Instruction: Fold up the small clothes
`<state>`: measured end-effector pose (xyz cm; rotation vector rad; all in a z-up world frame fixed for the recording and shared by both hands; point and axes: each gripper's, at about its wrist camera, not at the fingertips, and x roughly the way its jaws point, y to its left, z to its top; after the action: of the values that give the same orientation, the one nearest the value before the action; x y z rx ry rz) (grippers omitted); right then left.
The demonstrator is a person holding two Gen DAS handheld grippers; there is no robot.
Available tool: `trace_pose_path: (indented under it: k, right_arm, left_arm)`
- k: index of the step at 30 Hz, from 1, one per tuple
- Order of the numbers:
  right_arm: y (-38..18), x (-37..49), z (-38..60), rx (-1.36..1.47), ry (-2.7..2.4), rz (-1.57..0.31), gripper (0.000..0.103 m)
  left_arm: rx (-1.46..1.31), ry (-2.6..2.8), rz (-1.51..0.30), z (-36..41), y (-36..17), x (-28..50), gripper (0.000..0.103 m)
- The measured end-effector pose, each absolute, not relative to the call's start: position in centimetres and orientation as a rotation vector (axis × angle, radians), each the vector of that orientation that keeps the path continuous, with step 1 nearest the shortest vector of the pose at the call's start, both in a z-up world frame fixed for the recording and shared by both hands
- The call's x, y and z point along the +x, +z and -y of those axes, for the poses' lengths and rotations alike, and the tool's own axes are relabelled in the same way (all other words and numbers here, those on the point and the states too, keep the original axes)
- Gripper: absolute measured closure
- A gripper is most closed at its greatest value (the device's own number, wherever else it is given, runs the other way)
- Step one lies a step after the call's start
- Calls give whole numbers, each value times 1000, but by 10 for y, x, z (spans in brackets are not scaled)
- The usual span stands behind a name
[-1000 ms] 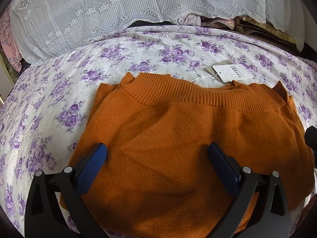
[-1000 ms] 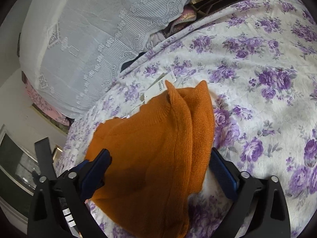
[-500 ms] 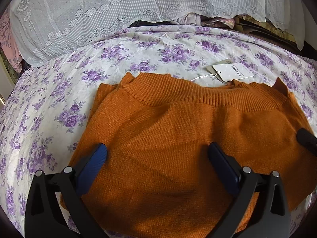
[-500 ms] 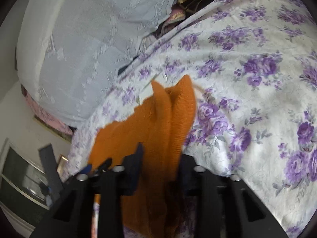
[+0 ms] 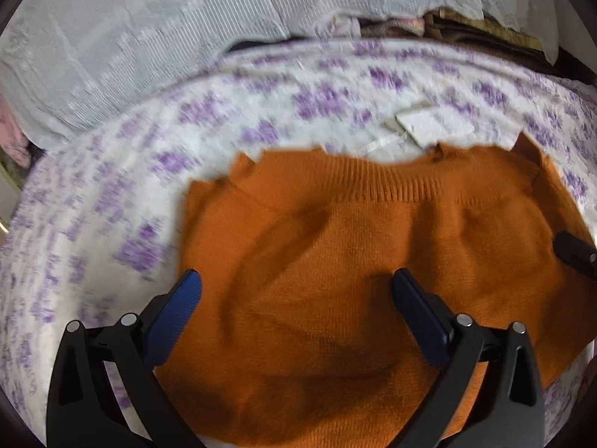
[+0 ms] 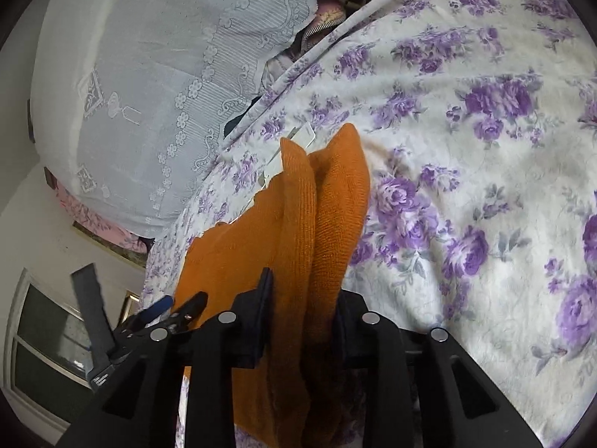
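Your right gripper (image 6: pixel 298 310) is clamped on the orange sweater (image 6: pixel 298 231); the jaws have just been closing, and a bunched double fold of knit sits pinched between the pads. From that grip two ridges of fabric run up toward 12 o'clock and end in two rounded peaks side by side. The rest of the sweater spreads off toward 9 o'clock.

Your left gripper (image 5: pixel 294 283) is released: jaws spread wide, blue pads (image 5: pixel 175 306) hovering over the sweater's body, nothing pinched. Whether the tips touch the knit, I can't tell.

Sweater itself: rust-orange fine knit, ribbed band along its far edge at 12 o'clock, soft wrinkles across the middle, lying mostly flat. A white paper tag (image 5: pixel 433 127) lies just past the ribbed edge at 1 o'clock, on a string.

It all lies on a white bedspread with purple flowers (image 6: pixel 466 186). Beyond that, at 11 o'clock, a white lace cover (image 6: pixel 149 74) drapes over a pile. The left view is motion-blurred.
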<state>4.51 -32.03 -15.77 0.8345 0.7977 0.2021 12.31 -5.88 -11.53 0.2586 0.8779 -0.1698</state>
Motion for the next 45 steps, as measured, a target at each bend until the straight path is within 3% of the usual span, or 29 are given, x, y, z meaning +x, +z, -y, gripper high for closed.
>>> trace_pose_path:
  k: [5,20,41,45]
  right_arm:
    - [-148,42,315,787,192,-771,82]
    - [-76,47,251,605,171,-680,83]
    - [-57,84,138,432,263,-750,82]
    - [-48,101,118,408,279,-745,82]
  left_arm:
    - [223,-180,-820,55,-118,117,4]
    - [163,-303,-834,55,-98,131,4]
    - [-61,-274,-885,-22,-94,197,6]
    - [-65,-262,-846,-36,-83,206,13]
